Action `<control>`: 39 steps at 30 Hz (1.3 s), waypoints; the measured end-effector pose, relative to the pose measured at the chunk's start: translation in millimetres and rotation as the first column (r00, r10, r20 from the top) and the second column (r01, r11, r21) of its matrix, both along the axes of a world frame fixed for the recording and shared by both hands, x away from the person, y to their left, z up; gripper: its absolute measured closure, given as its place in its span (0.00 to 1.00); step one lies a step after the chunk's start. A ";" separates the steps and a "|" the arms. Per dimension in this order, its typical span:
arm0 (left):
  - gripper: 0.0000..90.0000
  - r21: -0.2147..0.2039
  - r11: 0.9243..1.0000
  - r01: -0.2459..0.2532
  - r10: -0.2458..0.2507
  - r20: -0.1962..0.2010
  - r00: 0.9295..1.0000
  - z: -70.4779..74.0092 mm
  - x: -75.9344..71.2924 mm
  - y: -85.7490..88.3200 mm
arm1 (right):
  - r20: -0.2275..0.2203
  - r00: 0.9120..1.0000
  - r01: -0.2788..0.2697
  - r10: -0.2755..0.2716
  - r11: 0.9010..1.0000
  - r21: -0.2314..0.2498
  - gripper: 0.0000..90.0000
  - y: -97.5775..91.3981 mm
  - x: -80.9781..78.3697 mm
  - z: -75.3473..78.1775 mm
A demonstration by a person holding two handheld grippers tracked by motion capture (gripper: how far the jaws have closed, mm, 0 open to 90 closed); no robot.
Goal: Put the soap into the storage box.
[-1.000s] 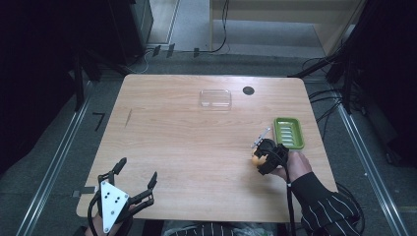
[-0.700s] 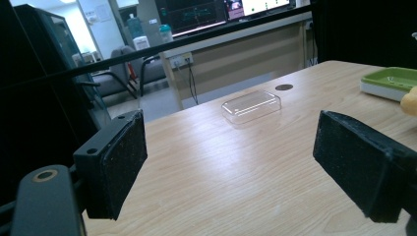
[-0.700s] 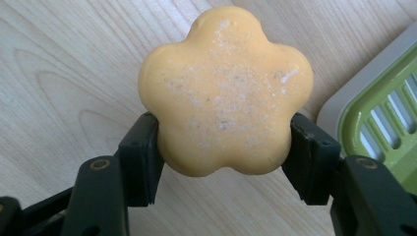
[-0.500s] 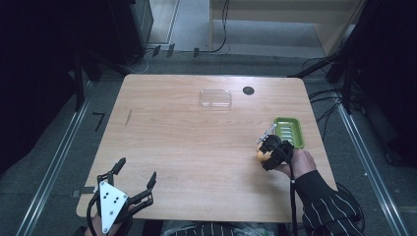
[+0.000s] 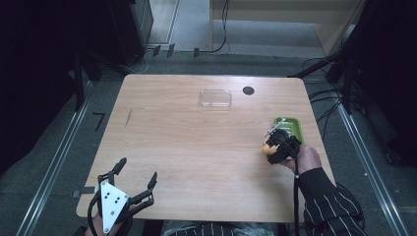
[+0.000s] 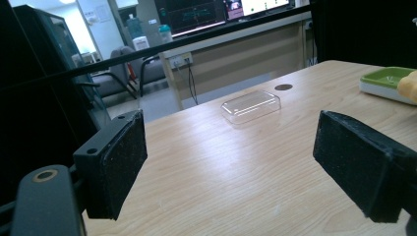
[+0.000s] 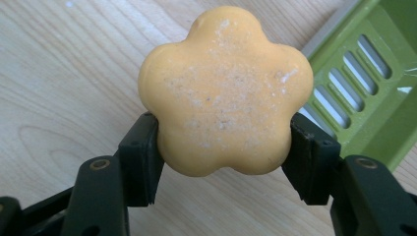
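Wooden table point(image 5: 196, 147) under right claw point(image 7: 223, 142) clamped on orange flower-shaped soap point(image 7: 225, 91); left claw point(image 6: 231, 162) apart.

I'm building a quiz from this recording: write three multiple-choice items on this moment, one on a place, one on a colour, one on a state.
1. Where does the clear plastic lid lie?
A. at the far middle of the table
B. inside the green dish
C. between the left jaws

2. What colour is the slotted soap dish?
A. blue
B. green
C. red

3. How does the right gripper stand?
A. open over bare wood
B. shut on the flower-shaped orange soap
C. shut on the clear lid

Key:
1 A, the high view shows it lying alone near the far edge, beside a dark round hole.
2 B, the right gripper view shows its green slotted floor.
3 B, both pads press the soap's sides in the right gripper view, while the left gripper hangs open with nothing between its jaws.
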State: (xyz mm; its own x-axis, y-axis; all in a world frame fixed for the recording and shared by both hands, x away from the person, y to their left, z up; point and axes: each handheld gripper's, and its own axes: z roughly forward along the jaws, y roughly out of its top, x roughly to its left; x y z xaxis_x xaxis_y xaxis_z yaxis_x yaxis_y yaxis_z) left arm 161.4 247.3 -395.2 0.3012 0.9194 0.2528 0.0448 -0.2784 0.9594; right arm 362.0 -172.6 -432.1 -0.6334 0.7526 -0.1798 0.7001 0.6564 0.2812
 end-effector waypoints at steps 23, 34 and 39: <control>0.14 0.009 1.000 0.003 -0.003 0.001 1.000 -0.2 0.3 -1.1 | 0.033 0.993 0.110 -0.112 0.992 0.058 0.45 -17.3 22.4 7.9; 0.14 0.011 1.000 0.003 -0.003 -0.001 1.000 -0.4 0.6 -1.2 | 0.050 0.986 0.152 -0.156 0.985 0.079 0.45 -29.7 32.6 10.8; 0.14 0.012 1.000 0.001 -0.001 -0.003 1.000 -0.3 0.6 -1.0 | 0.061 0.983 0.167 -0.173 0.982 0.082 0.45 -34.9 37.1 11.4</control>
